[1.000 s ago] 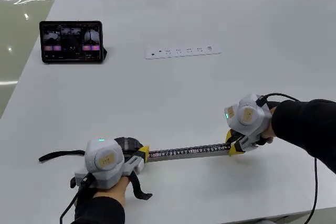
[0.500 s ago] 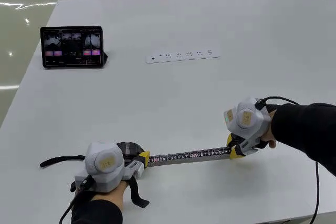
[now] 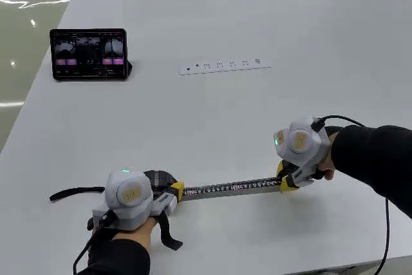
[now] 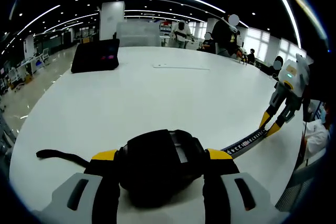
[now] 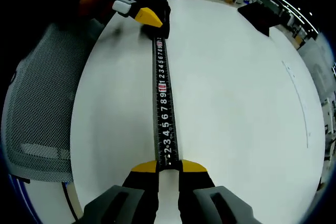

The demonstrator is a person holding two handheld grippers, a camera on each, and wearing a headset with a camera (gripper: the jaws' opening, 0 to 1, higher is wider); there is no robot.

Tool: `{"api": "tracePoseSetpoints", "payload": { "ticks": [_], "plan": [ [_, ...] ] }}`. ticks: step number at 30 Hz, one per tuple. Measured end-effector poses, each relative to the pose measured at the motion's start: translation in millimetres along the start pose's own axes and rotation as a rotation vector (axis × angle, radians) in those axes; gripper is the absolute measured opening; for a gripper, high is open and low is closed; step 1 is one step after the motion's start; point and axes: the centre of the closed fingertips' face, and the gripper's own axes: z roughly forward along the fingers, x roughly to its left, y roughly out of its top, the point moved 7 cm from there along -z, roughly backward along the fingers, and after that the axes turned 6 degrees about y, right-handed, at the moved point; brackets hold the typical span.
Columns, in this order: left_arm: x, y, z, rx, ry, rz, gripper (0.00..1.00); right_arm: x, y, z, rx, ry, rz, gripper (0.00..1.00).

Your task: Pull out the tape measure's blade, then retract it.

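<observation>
You are working at one white table (image 3: 257,24), the largest thing here. You hold two grippers over its near edge. Your left gripper (image 3: 170,191) is at the near left and your right gripper (image 3: 285,181) is well apart from it at the near right.

One dark tablet (image 3: 89,53) stands propped at the far left, its screen lit with small panels too small to read. One white power strip (image 3: 224,65) lies flat near the table's middle; its row of markings is also too small to read.

There is one tape measure (image 3: 158,180), with a black case that sits on the table at the near left. In the left gripper view, your left gripper (image 4: 161,156) is clenched around that case, one yellow-tipped jaw on each side. One black strap (image 3: 74,191) trails from the case to the left across the table.

One blade (image 3: 228,189) runs out of the case in a straight line, low over the table, to your right hand. In the right gripper view, your right gripper (image 5: 168,167) is pinched on the blade's free end, with the jaws close together around it.

The blade (image 5: 163,108) is printed in white numerals on black. Going away from the jaws they read 2, 3, 4, 5, 6, 7, 8, 9, then a 10 marked in red. Beyond that the digits get too small to read. I cannot make out a brand name on the case or the grippers.
</observation>
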Motion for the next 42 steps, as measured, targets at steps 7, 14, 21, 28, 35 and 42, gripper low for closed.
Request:
{"api": "tracePoseSetpoints", "payload": {
  "ticks": [7, 14, 21, 28, 35, 42],
  "plan": [
    [0.1, 0.3, 0.1, 0.006, -0.003, -0.002, 0.59, 1.1, 3.5, 1.3, 0.021, 0.002, -0.038, 0.10],
    [0.2, 0.6, 0.1, 0.010, -0.006, -0.004, 0.60, 0.5, 7.3, 3.1, 0.024, 0.001, -0.016, 0.10],
    [0.2, 0.7, 0.2, 0.012, -0.007, -0.006, 0.60, -0.3, 9.6, 3.6, 0.019, 0.005, -0.008, 0.10],
    [0.5, 0.5, 0.6, 0.015, -0.009, -0.007, 0.60, -0.8, 13.1, 5.3, 0.020, 0.008, -0.009, 0.10],
    [0.8, 0.5, 1.2, 0.016, -0.011, -0.009, 0.60, -0.3, 16.6, 6.6, 0.023, 0.009, -0.010, 0.10],
    [0.8, 0.3, 1.4, 0.016, -0.013, -0.010, 0.60, -0.9, 19.5, 7.7, 0.025, 0.008, -0.009, 0.10]
  ]
}}
